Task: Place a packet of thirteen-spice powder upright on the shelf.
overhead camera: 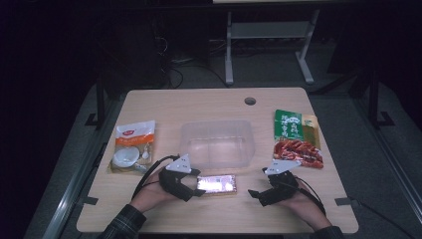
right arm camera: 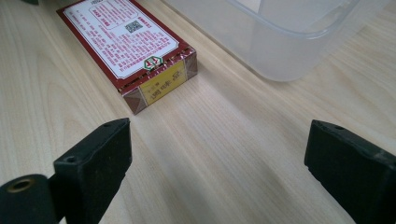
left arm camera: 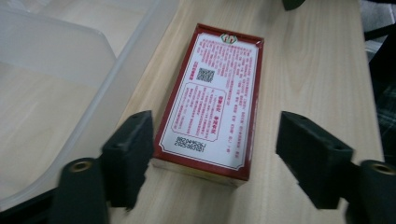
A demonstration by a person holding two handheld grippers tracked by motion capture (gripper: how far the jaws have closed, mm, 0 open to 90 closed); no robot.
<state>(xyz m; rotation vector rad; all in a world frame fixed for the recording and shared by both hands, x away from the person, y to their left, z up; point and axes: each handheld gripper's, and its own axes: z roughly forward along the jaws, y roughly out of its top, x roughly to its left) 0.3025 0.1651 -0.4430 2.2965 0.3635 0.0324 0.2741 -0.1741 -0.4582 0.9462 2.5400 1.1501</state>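
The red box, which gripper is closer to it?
Left. The left gripper has its open jaws around the red box's near end; the right gripper sits off its other end, apart.

The table (overhead camera: 209, 102) holds 1 red box (overhead camera: 217, 183), 1 clear plastic tub (overhead camera: 217, 143), 2 food pouches (overhead camera: 133, 146) (overhead camera: 296, 138), and 2 grippers (overhead camera: 198, 191) (overhead camera: 255, 195).

Red box (left arm camera: 210, 100) – QR code, small print too fine to read.
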